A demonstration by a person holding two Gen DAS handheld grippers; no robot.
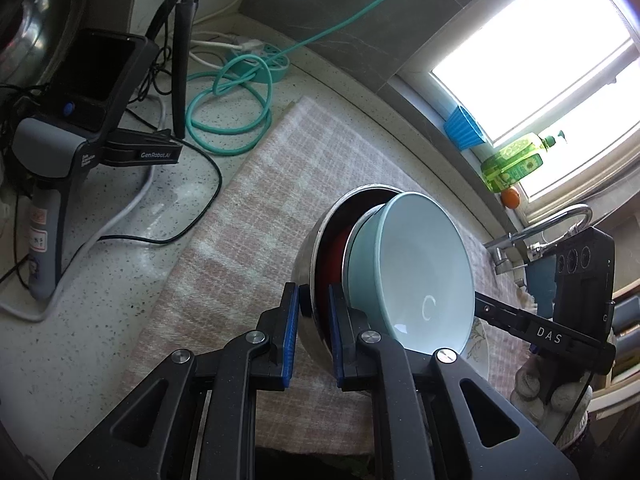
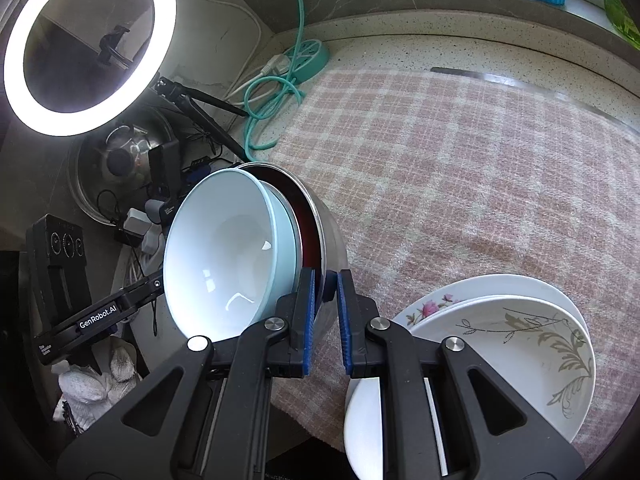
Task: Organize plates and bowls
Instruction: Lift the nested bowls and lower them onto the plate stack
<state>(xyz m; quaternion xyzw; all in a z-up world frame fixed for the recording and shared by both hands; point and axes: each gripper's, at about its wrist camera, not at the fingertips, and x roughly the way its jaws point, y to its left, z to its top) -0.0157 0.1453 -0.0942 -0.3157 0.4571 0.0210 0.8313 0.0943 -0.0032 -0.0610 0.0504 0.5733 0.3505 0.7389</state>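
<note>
A nested stack of bowls is held tilted above the checked cloth [image 1: 280, 184]: a steel bowl [image 1: 308, 268] outermost, a red bowl [image 1: 330, 256] inside it, and a light blue bowl [image 1: 424, 264] innermost. My left gripper [image 1: 314, 316] is shut on the steel bowl's rim on one side. My right gripper [image 2: 323, 316] is shut on the same steel bowl's [image 2: 334, 240] rim from the opposite side; the blue bowl [image 2: 228, 256] faces left there. Two stacked white floral plates [image 2: 508, 344] lie on the cloth [image 2: 460, 184] under my right gripper.
A teal cable [image 1: 228, 92] and power strip [image 1: 260, 60] lie at the back of the counter. A ring light [image 2: 88, 44] on a stand and a steel pot lid [image 2: 120, 164] stand to the left. The window sill holds a blue cup [image 1: 464, 126] and green bottle [image 1: 516, 160]; a faucet [image 1: 540, 228] is nearby.
</note>
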